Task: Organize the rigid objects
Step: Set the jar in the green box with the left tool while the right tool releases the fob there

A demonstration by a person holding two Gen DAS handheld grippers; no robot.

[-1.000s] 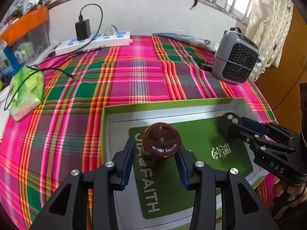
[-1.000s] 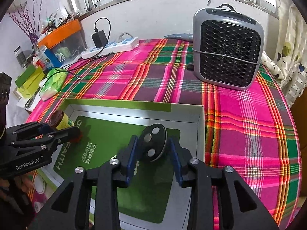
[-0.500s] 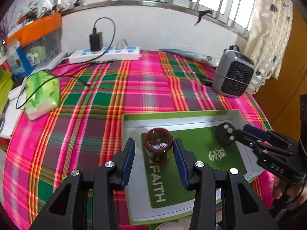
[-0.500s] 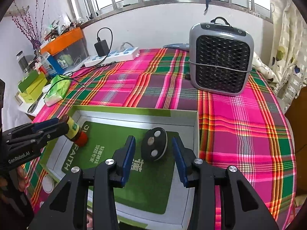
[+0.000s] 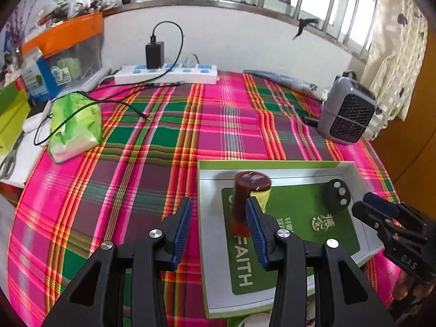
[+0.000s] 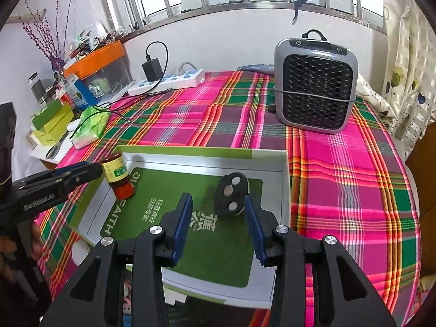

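A green-rimmed box (image 5: 346, 167) with a green printed mat lies on the plaid cloth. Inside, a small brown jar with a yellow label (image 5: 246, 199) leans tilted near the box's left wall; it also shows in the right wrist view (image 6: 118, 175). A black round object with three silver discs (image 5: 336, 194) stands at the box's right side, also in the right wrist view (image 6: 231, 199). My left gripper (image 5: 218, 224) is open, drawn back, with the jar just beyond its right finger. My right gripper (image 6: 218, 224) is open, just short of the black object.
A grey heater (image 6: 316, 92) stands at the back right. A white power strip with a charger (image 5: 166, 72) lies along the far wall. A green packet (image 5: 75, 125) and cables lie at the left, with boxes and scissors (image 6: 54, 150) beyond the cloth's left edge.
Both grippers opened, let go of the jar and the black object, and pulled back and up. The jar now leans tilted in the box.
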